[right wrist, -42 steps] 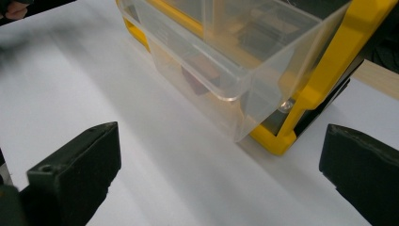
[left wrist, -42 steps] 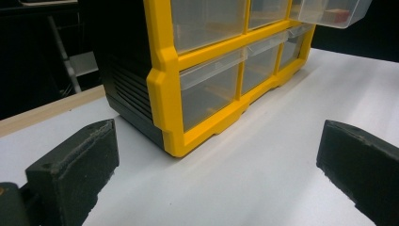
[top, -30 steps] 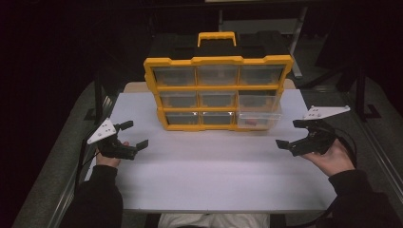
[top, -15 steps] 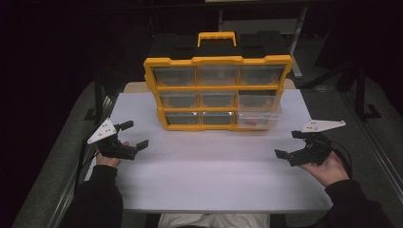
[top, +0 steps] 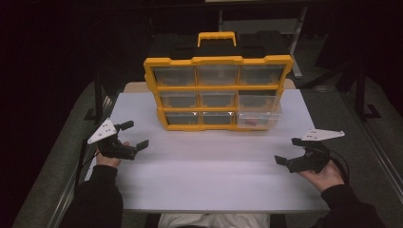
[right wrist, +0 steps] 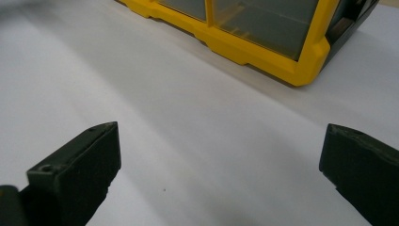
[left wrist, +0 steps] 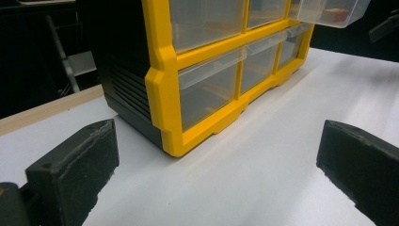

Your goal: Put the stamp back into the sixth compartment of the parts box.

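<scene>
Drawers face the person because the yellow organizer [top: 217,80] stands upright at the counter's [top: 209,180] far edge; one clear drawer [top: 259,116] juts out, reachable; left gripper [top: 129,134] and right gripper [top: 289,151] hover wide open, empty.

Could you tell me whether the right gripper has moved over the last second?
Yes. The right gripper has drawn back toward the person and away from the yellow organizer, which has stayed put on the table.
</scene>
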`<state>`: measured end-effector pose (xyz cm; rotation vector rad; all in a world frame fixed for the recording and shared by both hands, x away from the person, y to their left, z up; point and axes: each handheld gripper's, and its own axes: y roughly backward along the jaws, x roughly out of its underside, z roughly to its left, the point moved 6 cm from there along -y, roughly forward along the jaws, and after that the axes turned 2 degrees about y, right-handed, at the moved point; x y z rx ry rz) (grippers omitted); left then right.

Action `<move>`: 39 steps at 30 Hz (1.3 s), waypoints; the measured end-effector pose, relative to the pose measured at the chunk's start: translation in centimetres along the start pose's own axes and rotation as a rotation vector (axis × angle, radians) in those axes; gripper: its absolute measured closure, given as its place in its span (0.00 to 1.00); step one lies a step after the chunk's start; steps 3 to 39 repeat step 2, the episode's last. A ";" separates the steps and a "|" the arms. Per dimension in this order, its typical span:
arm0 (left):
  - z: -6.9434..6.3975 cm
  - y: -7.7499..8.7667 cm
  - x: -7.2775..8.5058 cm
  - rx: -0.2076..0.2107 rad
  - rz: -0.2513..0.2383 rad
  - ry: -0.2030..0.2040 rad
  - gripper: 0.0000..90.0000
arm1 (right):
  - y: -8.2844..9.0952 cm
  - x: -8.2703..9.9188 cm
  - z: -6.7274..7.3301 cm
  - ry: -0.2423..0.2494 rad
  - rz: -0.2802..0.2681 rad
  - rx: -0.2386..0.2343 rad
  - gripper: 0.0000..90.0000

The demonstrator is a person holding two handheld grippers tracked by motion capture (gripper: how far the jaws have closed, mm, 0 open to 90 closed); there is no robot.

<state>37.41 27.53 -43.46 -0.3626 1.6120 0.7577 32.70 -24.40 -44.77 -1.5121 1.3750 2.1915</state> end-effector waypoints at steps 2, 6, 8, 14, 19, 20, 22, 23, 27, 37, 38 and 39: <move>0.0 0.0 0.0 0.001 0.000 -0.001 0.00 | -0.1 0.2 0.0 -0.004 0.001 0.001 0.00; 0.0 0.0 0.0 0.001 0.000 -0.001 0.00 | -0.1 0.2 0.0 -0.004 0.001 0.001 0.00; 0.0 0.0 0.0 0.001 0.000 -0.001 0.00 | -0.1 0.2 0.0 -0.004 0.001 0.001 0.00; 0.0 0.0 0.0 0.001 0.000 -0.001 0.00 | -0.1 0.2 0.0 -0.004 0.001 0.001 0.00; 0.0 0.0 0.0 0.001 0.000 -0.001 0.00 | -0.1 0.2 0.0 -0.004 0.001 0.001 0.00; 0.0 0.0 0.0 0.001 0.000 -0.001 0.00 | -0.1 0.2 0.0 -0.004 0.001 0.001 0.00; 0.0 0.0 0.0 0.001 0.000 -0.001 0.00 | -0.1 0.2 0.0 -0.004 0.001 0.001 0.00; 0.0 0.0 0.0 0.001 0.000 -0.001 0.00 | -0.1 0.2 0.0 -0.004 0.001 0.001 0.00; 0.0 0.0 0.0 0.001 0.000 -0.001 0.00 | -0.1 0.2 0.0 -0.004 0.001 0.001 0.00; 0.0 0.0 0.0 0.001 0.000 -0.001 0.00 | -0.1 0.2 0.0 -0.004 0.001 0.001 0.00; 0.0 0.0 0.0 0.001 0.000 -0.001 0.00 | -0.1 0.2 0.0 -0.004 0.001 0.001 0.00; 0.0 0.0 0.0 0.001 0.000 -0.001 0.00 | -0.1 0.2 0.0 -0.004 0.001 0.001 0.00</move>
